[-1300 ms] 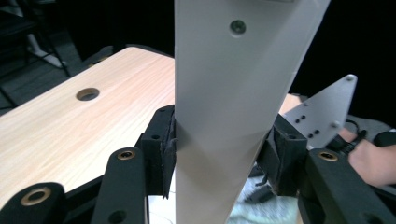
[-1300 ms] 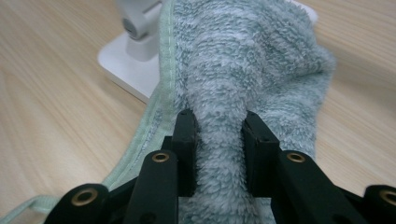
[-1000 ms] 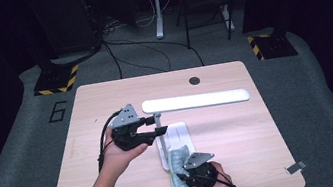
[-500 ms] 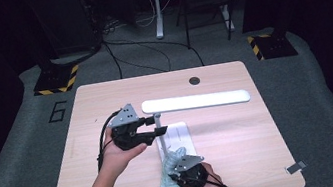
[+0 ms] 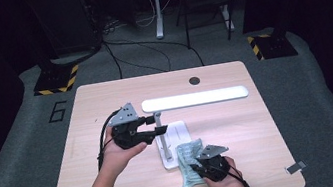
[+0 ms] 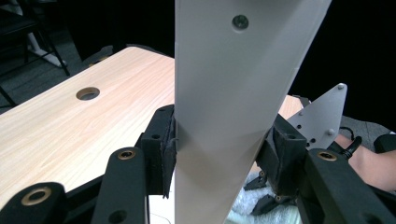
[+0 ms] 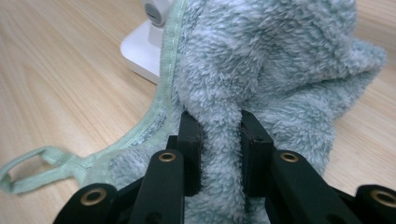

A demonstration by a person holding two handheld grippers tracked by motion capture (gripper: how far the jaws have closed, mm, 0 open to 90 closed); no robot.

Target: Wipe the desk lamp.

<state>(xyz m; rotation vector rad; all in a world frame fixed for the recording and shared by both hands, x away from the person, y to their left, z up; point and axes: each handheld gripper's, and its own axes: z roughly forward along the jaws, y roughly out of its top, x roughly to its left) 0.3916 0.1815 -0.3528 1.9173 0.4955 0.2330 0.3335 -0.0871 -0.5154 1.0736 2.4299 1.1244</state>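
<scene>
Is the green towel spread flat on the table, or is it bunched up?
Bunched up. The green towel lies in thick folds beside the lamp base, and the right gripper pinches one fold between its jaws.

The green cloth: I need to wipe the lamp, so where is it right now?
In the high view the green cloth lies near the table's front edge, draped over the lamp base, pinched by the right gripper.

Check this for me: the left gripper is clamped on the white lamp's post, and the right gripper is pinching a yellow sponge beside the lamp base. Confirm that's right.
One thing is wrong: the right gripper pinches a pale green fluffy towel, not a yellow sponge, as the right gripper view shows. The rest stands: the left gripper is clamped on the white lamp's post, and the towel lies beside the lamp base.
</scene>
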